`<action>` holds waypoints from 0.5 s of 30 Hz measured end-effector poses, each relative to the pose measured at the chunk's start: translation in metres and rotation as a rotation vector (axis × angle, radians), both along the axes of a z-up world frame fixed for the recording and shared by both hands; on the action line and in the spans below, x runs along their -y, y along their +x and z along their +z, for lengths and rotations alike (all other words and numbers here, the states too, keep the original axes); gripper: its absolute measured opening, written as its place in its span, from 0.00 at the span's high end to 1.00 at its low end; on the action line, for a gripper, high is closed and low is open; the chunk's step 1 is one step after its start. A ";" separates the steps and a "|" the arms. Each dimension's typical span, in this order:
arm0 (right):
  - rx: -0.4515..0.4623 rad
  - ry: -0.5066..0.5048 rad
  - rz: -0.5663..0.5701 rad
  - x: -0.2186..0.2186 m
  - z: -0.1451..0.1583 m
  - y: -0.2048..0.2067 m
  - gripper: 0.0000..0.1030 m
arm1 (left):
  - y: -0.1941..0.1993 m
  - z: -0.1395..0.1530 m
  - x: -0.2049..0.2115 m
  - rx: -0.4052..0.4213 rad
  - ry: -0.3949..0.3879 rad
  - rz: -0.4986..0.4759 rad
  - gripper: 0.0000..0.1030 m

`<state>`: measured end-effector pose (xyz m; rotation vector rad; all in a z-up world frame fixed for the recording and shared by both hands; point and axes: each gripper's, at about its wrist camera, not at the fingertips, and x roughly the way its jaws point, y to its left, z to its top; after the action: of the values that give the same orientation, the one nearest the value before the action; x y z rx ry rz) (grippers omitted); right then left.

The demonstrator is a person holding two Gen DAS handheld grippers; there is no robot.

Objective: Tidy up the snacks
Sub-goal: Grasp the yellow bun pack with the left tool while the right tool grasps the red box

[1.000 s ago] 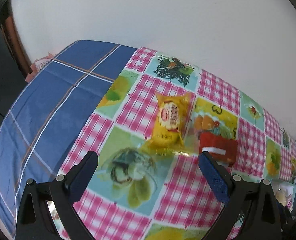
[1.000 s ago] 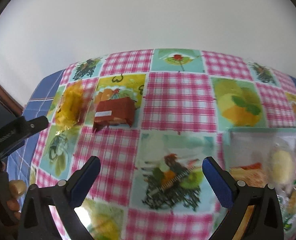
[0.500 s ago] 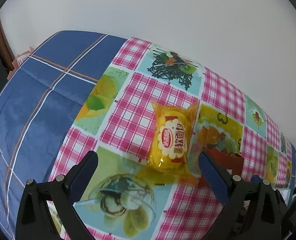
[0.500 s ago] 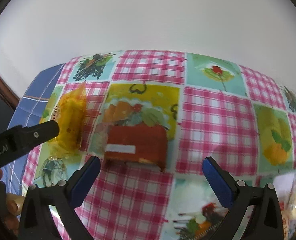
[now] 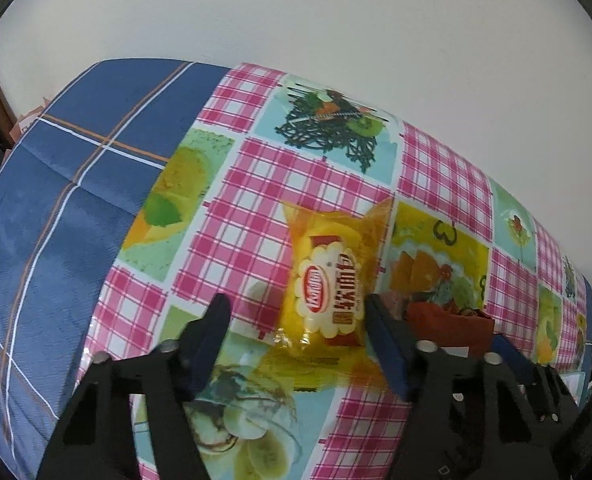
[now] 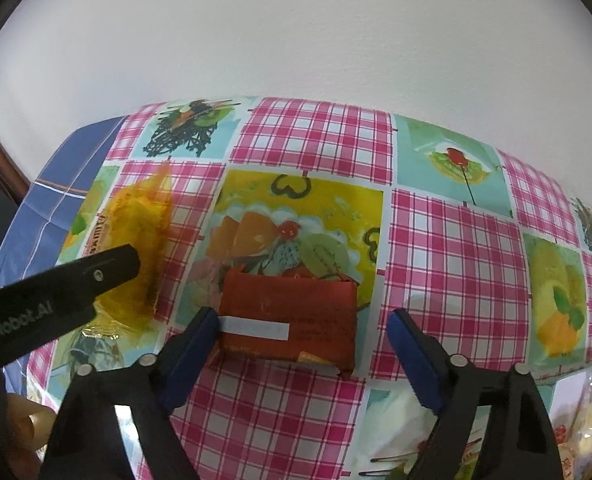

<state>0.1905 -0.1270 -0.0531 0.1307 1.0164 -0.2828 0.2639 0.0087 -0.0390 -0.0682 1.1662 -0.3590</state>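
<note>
Black handheld grippers with blue pads

Left gripper [image 5: 296, 322] and right gripper [image 6: 304, 330] each have 2 black arms, dark-blue finger pads, silver screws; white lettering marks a black arm at left of frame.

yellow snack packet [image 5: 328, 288], red-brown snack packet [image 6: 290, 320], pink-checked fruit-print tablecloth [image 6: 316, 136], blue plaid cloth [image 5: 76, 168]

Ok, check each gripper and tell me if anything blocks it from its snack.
Nothing visible does. The left gripper is closing around the yellow bread packet; the right gripper is closing around the red packet. Each packet lies on the tablecloth, already between its fingers, with only a small gap between them.
</note>
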 end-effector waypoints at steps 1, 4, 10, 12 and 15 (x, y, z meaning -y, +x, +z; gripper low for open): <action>0.002 0.009 0.004 0.000 0.000 0.001 0.24 | -0.001 0.000 0.001 0.000 -0.004 -0.004 0.46; 0.006 0.011 0.010 -0.002 0.002 0.000 0.32 | -0.004 0.002 0.006 0.005 -0.003 -0.021 0.58; -0.004 0.017 0.009 0.000 0.003 -0.007 0.37 | -0.004 0.003 0.005 0.004 -0.002 -0.008 0.61; -0.009 0.015 0.010 0.001 0.005 -0.010 0.38 | -0.010 0.006 -0.001 0.002 -0.004 0.005 0.62; -0.008 0.025 -0.001 0.003 0.009 -0.019 0.38 | -0.017 0.010 -0.007 -0.004 -0.021 0.031 0.62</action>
<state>0.1715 -0.1305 -0.0441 0.1530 1.0284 -0.2712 0.2469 0.0159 -0.0287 -0.1050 1.1646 -0.3435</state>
